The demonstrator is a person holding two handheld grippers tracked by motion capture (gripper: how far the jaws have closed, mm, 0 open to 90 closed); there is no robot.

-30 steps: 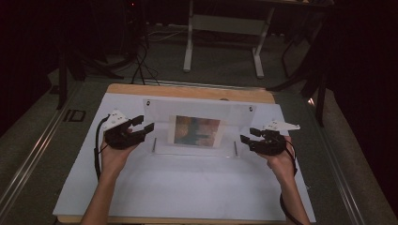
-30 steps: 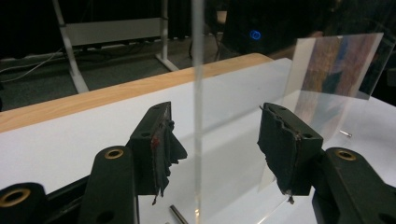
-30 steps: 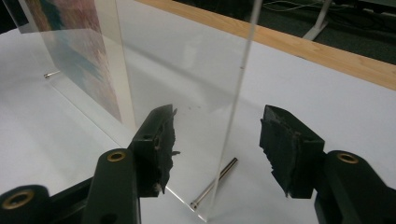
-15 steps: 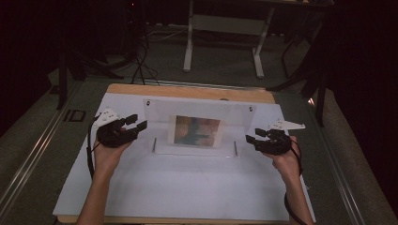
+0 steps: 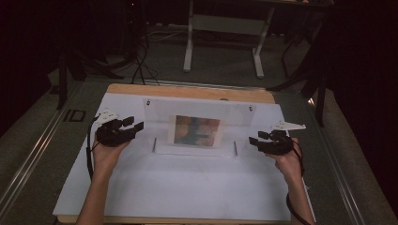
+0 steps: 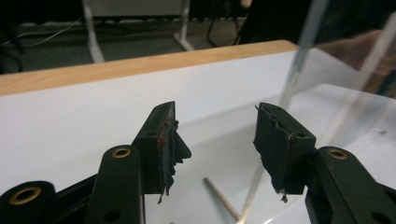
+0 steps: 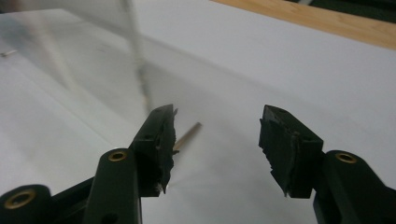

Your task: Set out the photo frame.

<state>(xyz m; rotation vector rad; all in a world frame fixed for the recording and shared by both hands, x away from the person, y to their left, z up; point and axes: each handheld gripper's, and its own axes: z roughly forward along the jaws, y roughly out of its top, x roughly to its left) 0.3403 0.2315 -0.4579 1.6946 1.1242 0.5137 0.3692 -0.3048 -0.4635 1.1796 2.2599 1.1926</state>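
1. Your left claw hovers at the left of the bench, jaws spread, nothing btwn them.
2. Your right claw sits at the right, jaws apart too, empty.
3. Clear stand w/ picture is mid-bench, btwn both claws.

Right tongs are spread wide with nothing between the jaws, and the dark pads look pretty ragged and chewed up at the edges. They hang over the white sheet covering the table. A thin metal rod lies on the sheet just past the left jaw. The clear acrylic panel rises up top left, blurry. The table's wooden edge runs across the top right corner.
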